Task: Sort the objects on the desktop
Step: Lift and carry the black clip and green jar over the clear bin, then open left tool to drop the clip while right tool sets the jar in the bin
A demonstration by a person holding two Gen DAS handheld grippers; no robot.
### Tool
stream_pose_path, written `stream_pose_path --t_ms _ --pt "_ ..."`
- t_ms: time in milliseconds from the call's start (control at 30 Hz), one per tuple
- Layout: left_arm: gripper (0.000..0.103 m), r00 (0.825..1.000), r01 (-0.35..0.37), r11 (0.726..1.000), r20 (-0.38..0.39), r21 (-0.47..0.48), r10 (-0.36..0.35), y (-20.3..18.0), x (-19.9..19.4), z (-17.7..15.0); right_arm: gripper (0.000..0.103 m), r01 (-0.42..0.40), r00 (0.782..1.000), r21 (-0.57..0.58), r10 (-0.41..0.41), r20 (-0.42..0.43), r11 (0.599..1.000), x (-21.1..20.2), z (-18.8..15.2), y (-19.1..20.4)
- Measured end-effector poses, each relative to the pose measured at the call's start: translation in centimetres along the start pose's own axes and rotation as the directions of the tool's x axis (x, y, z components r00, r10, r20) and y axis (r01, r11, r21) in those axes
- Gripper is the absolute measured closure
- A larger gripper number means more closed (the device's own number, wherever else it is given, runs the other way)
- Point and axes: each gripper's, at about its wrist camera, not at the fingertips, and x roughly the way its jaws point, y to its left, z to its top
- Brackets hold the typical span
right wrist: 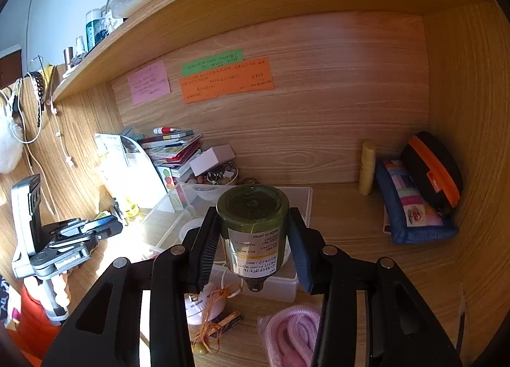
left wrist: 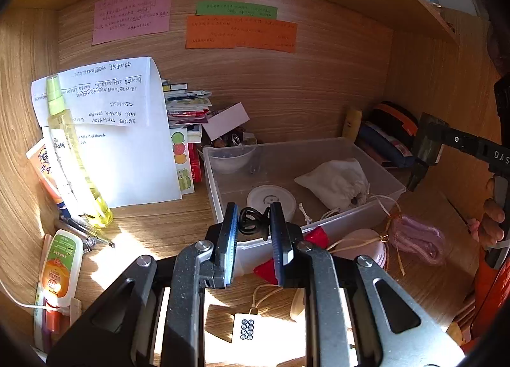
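Gripping: left tongs (left wrist: 254, 223) on black hair clip (left wrist: 250, 220), right tongs (right wrist: 255, 241) on green pump bottle (right wrist: 253, 230).

The green pump bottle (right wrist: 253, 233) carries an upside-down label reading "MADE IN JAPAN" and "PETIT PUMP BOTTLE". Beside it, in the left wrist view, the black tool arm (left wrist: 478, 147) shows "DAS".
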Motion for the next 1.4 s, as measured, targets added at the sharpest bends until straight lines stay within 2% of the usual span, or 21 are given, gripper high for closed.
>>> stream_pose_path --t_ms 233,500,800,1033,1167,1267,1400 --pt "0.084 1.000 0.004 1.000 -0.020 -0.003 -0.004 0.3 1.6 0.7 0.065 0.010 1.000 0.003 -0.010 -0.027 1.000 1.8 0.7 -0.4" --pt "0.084 0.998 -0.007 1.000 -0.069 -0.001 0.007 0.3 3.8 0.4 0.065 0.052 0.995 -0.035 -0.055 -0.085 0.998 4.1 0.0 -0.6" --pt "0.084 0.995 -0.009 1.000 -0.099 0.002 0.009 0.0 4.7 -0.3 0.065 0.053 0.989 -0.034 -0.057 -0.134 0.998 4.7 -1.4 -1.1" --pt "0.084 0.996 -0.009 1.000 -0.093 0.002 0.010 -0.4 4.3 -0.4 0.065 0.052 0.986 -0.045 -0.058 -0.154 0.998 4.7 -2.4 -1.1" --pt "0.069 0.996 -0.018 1.000 -0.083 0.002 0.018 -0.7 3.9 -0.7 0.065 0.040 0.983 -0.050 -0.048 -0.175 0.998 5.0 -2.9 -0.9" --pt "0.066 0.997 -0.021 1.000 -0.072 0.005 0.022 -0.8 3.4 -0.9 0.065 0.038 0.982 -0.062 -0.049 -0.183 0.997 5.1 -3.3 -0.6" --pt "0.054 0.998 -0.033 0.999 -0.055 0.007 0.033 -0.9 2.7 -1.2 0.064 0.039 0.984 -0.079 -0.052 -0.172 0.996 4.4 -3.5 -0.3"
